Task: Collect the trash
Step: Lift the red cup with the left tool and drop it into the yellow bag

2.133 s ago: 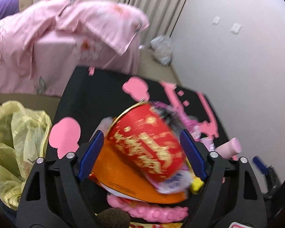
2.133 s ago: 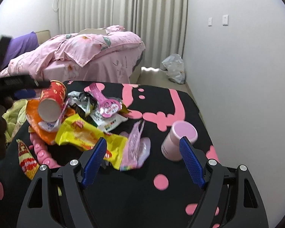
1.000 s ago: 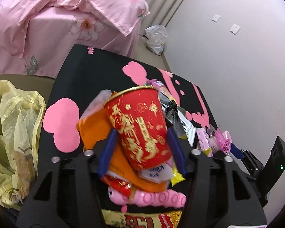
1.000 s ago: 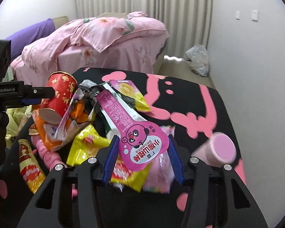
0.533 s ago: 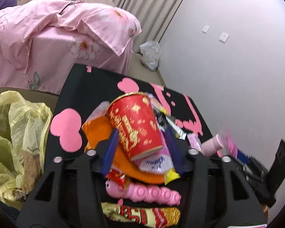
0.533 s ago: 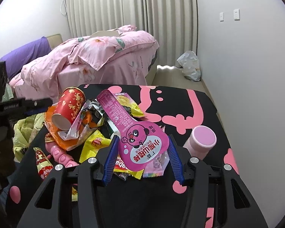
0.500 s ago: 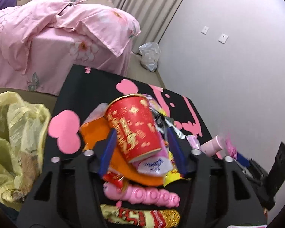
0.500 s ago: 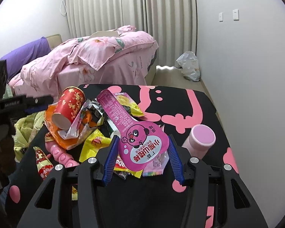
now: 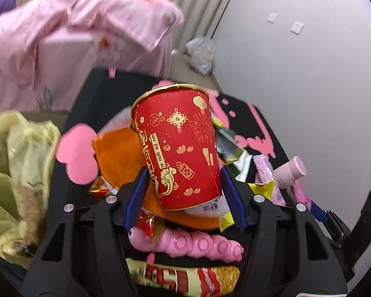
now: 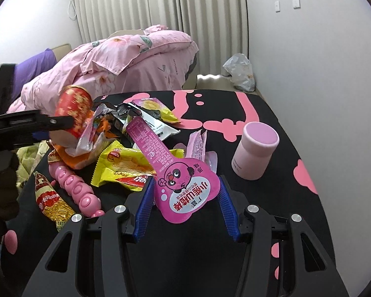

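A bedroom: a bed heaped with a pink floral quilt (image 10: 126, 59) stands before pale pleated curtains (image 10: 160, 2), and in front of it a black desk (image 10: 264, 113) with pink shapes carries a heap of trash.

The left tongs (image 9: 183, 195) have the red paper cup (image 9: 178, 148) between their blue pads, gold rim pointing away from the camera and base toward it. Their jaws have just been widening and then easing back a little; the pads sit close at either side of the cup's lower wall, and the cup is lifted clear of the pile, so they grip it. Under the cup lie an orange wrapper (image 9: 118, 153), a pink segmented toy (image 9: 197, 246) and a red-and-yellow snack packet (image 9: 183, 278). A yellow plastic bag (image 9: 14, 173) gapes open off the desk's left edge (blurred in this view).

The right tongs (image 10: 185, 205) are clenched on a magenta guitar-shaped pouch (image 10: 183, 190) with a cartoon face, its narrow neck reaching out over the pile. Beneath it lies a yellow chip bag (image 10: 121, 165); to the right, apart from the heap, stands a pink cylindrical bottle (image 10: 254, 153). A torn foil wrapper (image 10: 121, 111) and a pale pink sachet (image 10: 197, 146) lie farther back. A crumpled clear bag (image 10: 240, 71) lies on the floor by the wall.
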A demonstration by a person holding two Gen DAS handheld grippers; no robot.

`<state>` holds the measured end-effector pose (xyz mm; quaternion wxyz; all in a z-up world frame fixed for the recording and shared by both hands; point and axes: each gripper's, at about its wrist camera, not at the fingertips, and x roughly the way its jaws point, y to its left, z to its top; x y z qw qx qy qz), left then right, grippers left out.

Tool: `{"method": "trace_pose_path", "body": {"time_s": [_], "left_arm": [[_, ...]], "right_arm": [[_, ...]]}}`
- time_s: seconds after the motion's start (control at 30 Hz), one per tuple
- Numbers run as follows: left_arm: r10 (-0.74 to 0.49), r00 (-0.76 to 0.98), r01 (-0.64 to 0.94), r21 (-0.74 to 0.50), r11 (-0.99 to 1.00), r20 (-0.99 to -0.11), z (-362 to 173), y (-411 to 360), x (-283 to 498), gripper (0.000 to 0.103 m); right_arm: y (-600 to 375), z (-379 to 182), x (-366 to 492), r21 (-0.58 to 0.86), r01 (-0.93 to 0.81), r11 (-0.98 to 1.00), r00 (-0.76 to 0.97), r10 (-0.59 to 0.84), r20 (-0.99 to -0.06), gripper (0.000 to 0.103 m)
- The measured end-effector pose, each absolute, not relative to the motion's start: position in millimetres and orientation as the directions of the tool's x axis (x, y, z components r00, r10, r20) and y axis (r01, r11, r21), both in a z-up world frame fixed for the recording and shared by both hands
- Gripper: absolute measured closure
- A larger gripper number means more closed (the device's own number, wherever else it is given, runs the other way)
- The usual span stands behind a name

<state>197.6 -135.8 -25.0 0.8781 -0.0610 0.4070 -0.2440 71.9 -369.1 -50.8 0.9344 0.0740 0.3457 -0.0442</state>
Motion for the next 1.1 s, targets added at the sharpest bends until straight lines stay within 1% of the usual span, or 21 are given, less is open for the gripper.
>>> {"method": "trace_pose_path", "body": {"time_s": [0.13, 0.27, 0.47, 0.57, 0.8, 0.9, 1.1], "left_arm": [[-0.462, 0.602, 0.421, -0.233, 0.877, -0.652, -4.2, -137.3, 178.0, 0.047], [-0.478, 0.585, 0.448, -0.231, 0.864, -0.655, 2.4, -134.5, 166.4, 0.047], [-0.459, 0.614, 0.435, -0.211, 0.876, -0.642, 11.6, -120.9, 154.9, 0.047], [-0.454, 0.626, 0.422, -0.214, 0.881, -0.634, 14.7, -107.4, 149.9, 0.049], [-0.456, 0.645, 0.399, -0.238, 0.885, -0.614, 16.7, -72.3, 142.5, 0.05], [-0.474, 0.628, 0.402, -0.264, 0.877, -0.617, 11.3, -65.0, 139.6, 0.05], [-0.489, 0.632, 0.417, -0.267, 0.869, -0.602, 12.8, -59.6, 130.6, 0.05]], "right_arm": [[-367.7, -51.2, 72.0, 0.115, 0.13, 0.985, 0.76, -0.024, -0.65, 0.055], [-365.6, -44.4, 67.0, 0.113, 0.131, 0.985, 0.77, -0.029, -0.638, 0.055], [-362.3, -25.7, 58.6, 0.094, 0.13, 0.987, 0.793, -0.046, -0.608, 0.055], [-356.5, -17.1, 56.9, 0.091, 0.118, 0.989, 0.8, -0.04, -0.598, 0.055], [-333.7, 3.5, 55.2, 0.045, 0.084, 0.995, 0.821, -0.044, -0.569, 0.055], [-325.7, 8.1, 53.9, 0.033, 0.071, 0.997, 0.825, -0.041, -0.564, 0.055], [-314.1, 11.1, 52.6, 0.005, 0.055, 0.998, 0.823, -0.043, -0.566, 0.055]]}}
